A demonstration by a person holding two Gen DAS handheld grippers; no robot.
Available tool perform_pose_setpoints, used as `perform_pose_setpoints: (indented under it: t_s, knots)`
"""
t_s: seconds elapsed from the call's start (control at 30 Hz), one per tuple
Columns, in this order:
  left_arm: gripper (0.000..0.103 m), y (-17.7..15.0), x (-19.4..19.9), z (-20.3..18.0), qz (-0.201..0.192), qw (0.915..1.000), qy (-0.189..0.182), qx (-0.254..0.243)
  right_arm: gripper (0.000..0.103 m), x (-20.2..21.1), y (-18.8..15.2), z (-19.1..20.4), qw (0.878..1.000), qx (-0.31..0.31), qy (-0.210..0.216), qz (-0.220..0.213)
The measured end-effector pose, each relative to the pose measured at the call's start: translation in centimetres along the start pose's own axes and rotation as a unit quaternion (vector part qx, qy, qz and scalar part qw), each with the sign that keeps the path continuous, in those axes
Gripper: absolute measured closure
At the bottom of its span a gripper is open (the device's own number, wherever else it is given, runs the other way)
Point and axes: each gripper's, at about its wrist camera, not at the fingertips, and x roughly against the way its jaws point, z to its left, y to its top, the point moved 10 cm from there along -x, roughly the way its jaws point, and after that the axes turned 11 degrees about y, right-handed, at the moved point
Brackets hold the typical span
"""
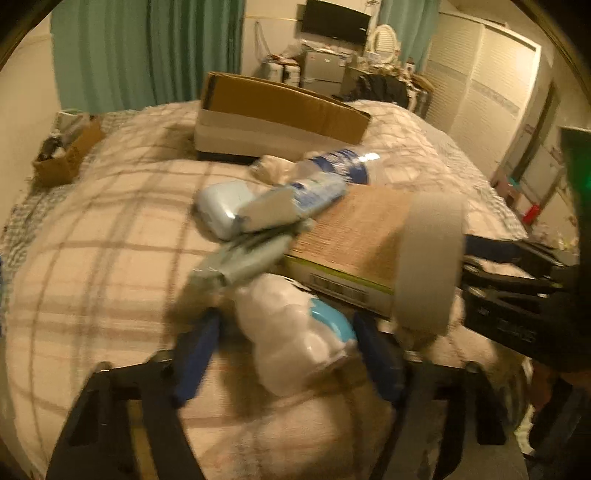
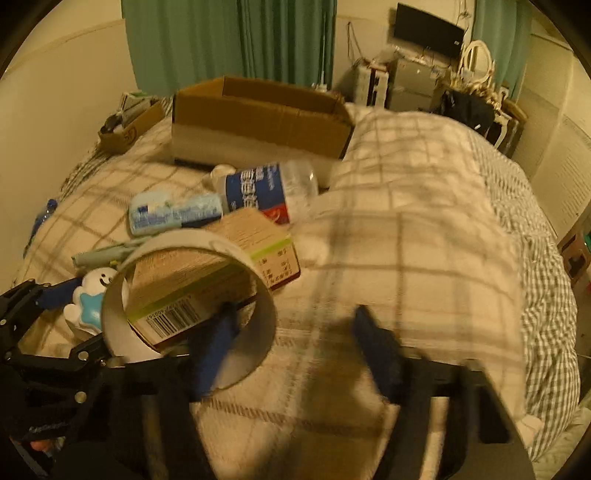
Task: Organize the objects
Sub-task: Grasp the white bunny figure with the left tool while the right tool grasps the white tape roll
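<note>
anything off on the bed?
The tape ring hangs on one finger of the right gripper, whose fingers are spread, not pinching it. The water bottle lies on its side, against the flat carton.

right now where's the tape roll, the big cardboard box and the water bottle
tape roll (image 2: 258, 266): right wrist view, on its upper outer band
big cardboard box (image 2: 258, 122): right wrist view, on its front wall
water bottle (image 2: 258, 188): right wrist view, on its blue label

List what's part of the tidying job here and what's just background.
Job: tape roll, carton, bottle, wipes pack, toy, big box.
Lying about: TV, curtains, wardrobe.
</note>
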Motion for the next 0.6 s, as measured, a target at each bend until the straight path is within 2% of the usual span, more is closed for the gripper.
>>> perform_pose_setpoints:
  t_s: [0.07,0.1,0.17,0.2,0.27,0.6]
  knots:
    - [0.040,-0.1,0.2,-0.1,-0.001,1.0000,-0.003,-0.002,0.082,-0.2,-0.1,0.5,1.000,0.005,0.014,0.000]
    - [0.040,-0.1,0.3,0.0,-0.001,1.0000,-0.007,0.001,0.087,0.0,0.0,0.6,1.000,0.006,0.014,-0.002]
    - [0.042,0.0,0.6,0.3,0.002,0.9998,-0.017,0.012,0.093,0.7,0.2,0.5,1.000,0.008,0.009,-0.012]
    - [0.045,0.2,0.6,0.5,0.002,0.9997,-0.016,0.016,0.094,1.2,0.4,0.4,1.000,0.007,0.009,-0.018]
    - [0.045,0.8,1.2,1.0,-0.003,0.9996,-0.017,0.021,0.097,2.3,1.1,0.2,0.999,0.004,0.009,-0.030]
    - [0.045,6.2,6.0,2.3,-0.078,0.9965,-0.016,0.023,0.098,6.8,6.6,0.6,0.995,0.049,-0.014,-0.089]
